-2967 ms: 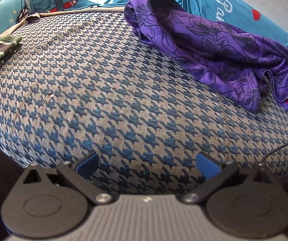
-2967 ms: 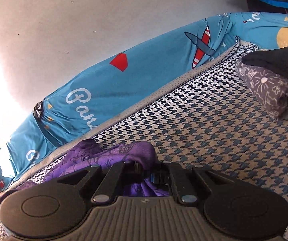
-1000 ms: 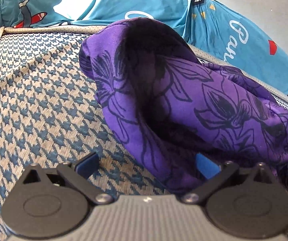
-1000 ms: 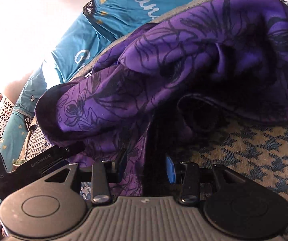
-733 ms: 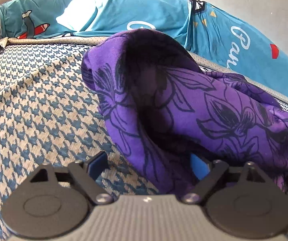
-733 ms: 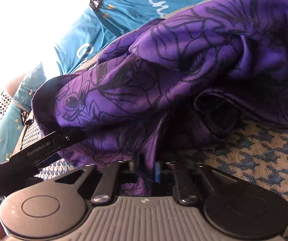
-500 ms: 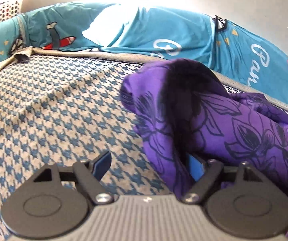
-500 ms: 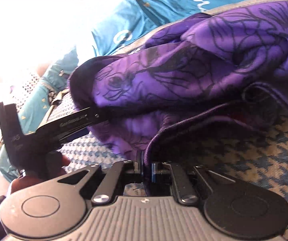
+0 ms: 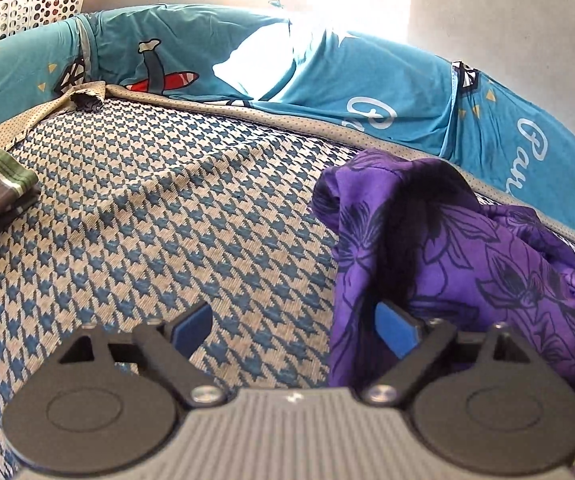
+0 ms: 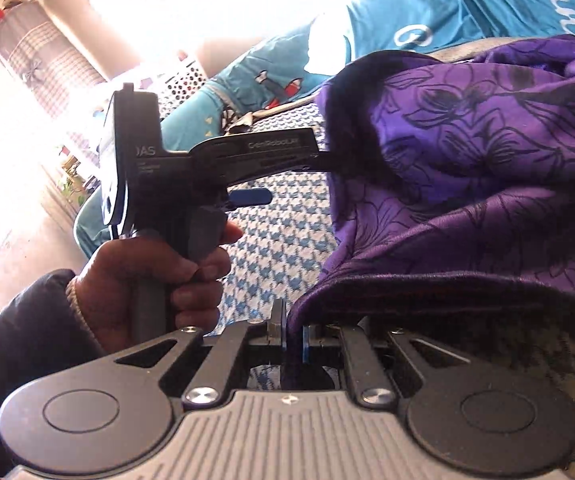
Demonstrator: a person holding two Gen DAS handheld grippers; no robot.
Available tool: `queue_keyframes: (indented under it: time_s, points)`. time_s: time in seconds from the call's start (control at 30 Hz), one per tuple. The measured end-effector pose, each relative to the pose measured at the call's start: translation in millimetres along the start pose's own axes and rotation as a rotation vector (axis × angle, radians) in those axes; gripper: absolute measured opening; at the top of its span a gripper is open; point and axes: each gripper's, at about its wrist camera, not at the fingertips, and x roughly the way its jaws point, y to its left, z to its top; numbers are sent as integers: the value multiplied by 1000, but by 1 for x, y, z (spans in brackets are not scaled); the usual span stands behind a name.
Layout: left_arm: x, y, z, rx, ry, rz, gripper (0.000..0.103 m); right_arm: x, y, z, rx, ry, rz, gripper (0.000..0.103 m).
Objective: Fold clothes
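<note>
Left tool (image 9: 293, 330): opening, purple cloth (image 9: 467, 256) draped over its right finger, lower right.
Right tool (image 10: 293, 334): pinched tight on the purple cloth's edge.
Bed (image 9: 159, 208): checked.

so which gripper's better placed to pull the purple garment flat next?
Right. The right gripper is already shut on the purple garment hem. The left gripper has one finger inside a fold, jaws opening, gripping nothing.

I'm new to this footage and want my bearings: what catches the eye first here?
The purple flowered garment, bunched at the right of the houndstooth mat. The right gripper pinches its hem, while the left gripper, jaws opening, has one finger tucked inside a fold. Behind runs a teal printed sheet.
</note>
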Motion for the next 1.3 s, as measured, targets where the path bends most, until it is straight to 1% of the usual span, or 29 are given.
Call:
queue_keyframes:
  time_s: [0.1, 0.13, 0.23, 0.3, 0.37, 0.43, 0.47, 0.53, 0.63, 0.7, 0.73, 0.83, 0.87, 0.97, 1.1, 1.2, 1.3]
  points:
    - [-12, 10, 0, 3, -23, -7, 90, 7, 13, -7, -17, 7, 48, 9]
    - [-17, 13, 0, 3, -32, -9, 91, 11, 18, -8, -34, 9, 59, 9]
    - [-30, 26, 0, 2, -60, -8, 96, 16, 30, -12, -59, 16, 80, 9]
    - [-37, 34, 0, 3, -74, -3, 96, 23, 35, -12, -66, 22, 94, 9]
    - [-44, 41, 0, 1, -85, 3, 97, 27, 41, -11, -83, 19, 127, 9]
    - [-49, 48, 0, -9, -93, 6, 99, 29, 46, -9, -104, 11, 178, 9]
    - [-51, 51, 0, -16, -95, 10, 99, 31, 47, -9, -109, 5, 180, 9]
    - [-53, 56, -1, -26, -96, 20, 99, 36, 49, -8, -115, -10, 165, 14]
    - [-55, 58, -3, -27, -89, 25, 100, 48, 48, -6, -127, 45, 112, 16]
    - [-55, 56, -5, -17, -85, 17, 100, 46, 49, -7, -139, 73, 97, 20]
    - [-55, 55, -6, -12, -82, 9, 100, 45, 49, -7, -141, 69, 98, 22]
    - [-54, 47, -8, 8, -73, -13, 101, 31, 42, -5, -118, 25, 97, 25]
    - [-52, 44, -9, 15, -66, -19, 103, 26, 39, -5, -107, 9, 94, 26]
    - [-47, 37, -13, 16, -45, -24, 103, 12, 28, -4, -66, -33, 73, 26]
    - [-41, 34, -14, 23, -30, -33, 103, -3, 22, 0, -22, -93, 26, 27]
    - [-35, 29, -14, 49, -20, -35, 103, -24, 17, 0, 11, -128, -7, 27]
    - [-28, 21, -12, 92, -9, -55, 103, -34, 9, 3, 35, -144, -51, 28]
